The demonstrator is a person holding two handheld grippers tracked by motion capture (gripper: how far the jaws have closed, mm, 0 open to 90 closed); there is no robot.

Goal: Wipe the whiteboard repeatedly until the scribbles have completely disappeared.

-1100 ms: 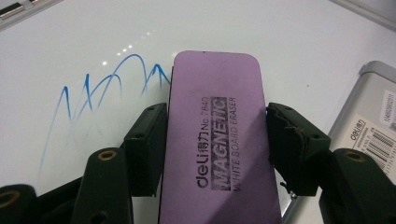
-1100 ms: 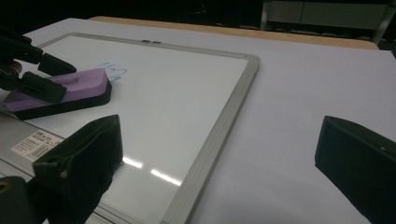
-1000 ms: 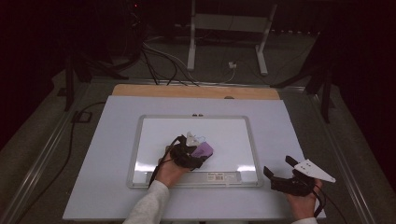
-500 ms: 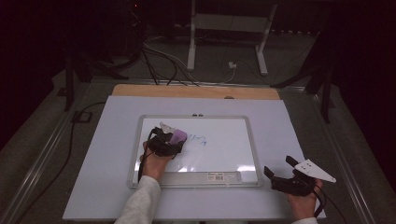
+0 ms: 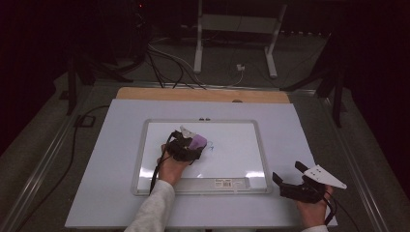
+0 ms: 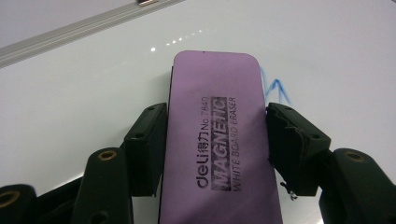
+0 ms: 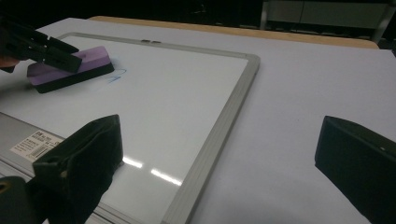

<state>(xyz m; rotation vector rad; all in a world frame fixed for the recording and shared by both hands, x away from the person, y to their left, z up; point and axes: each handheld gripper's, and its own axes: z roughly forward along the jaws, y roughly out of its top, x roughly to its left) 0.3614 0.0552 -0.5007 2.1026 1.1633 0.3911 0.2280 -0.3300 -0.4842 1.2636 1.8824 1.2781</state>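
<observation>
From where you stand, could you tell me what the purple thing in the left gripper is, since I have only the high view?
Observer: It is a magnetic whiteboard eraser, by its printed label, clamped between the left gripper jaws.
Operator: Thank you. Is any writing left near it?
Observer: Yes, a small blue mark lies beside the eraser's far end on the whiteboard.
Operator: And the right gripper?
Observer: The right gripper is open and holds nothing, over the board's right frame edge.

blue marks (image 6: 275, 88) partly hidden behind eraser (image 6: 219, 140)
</observation>
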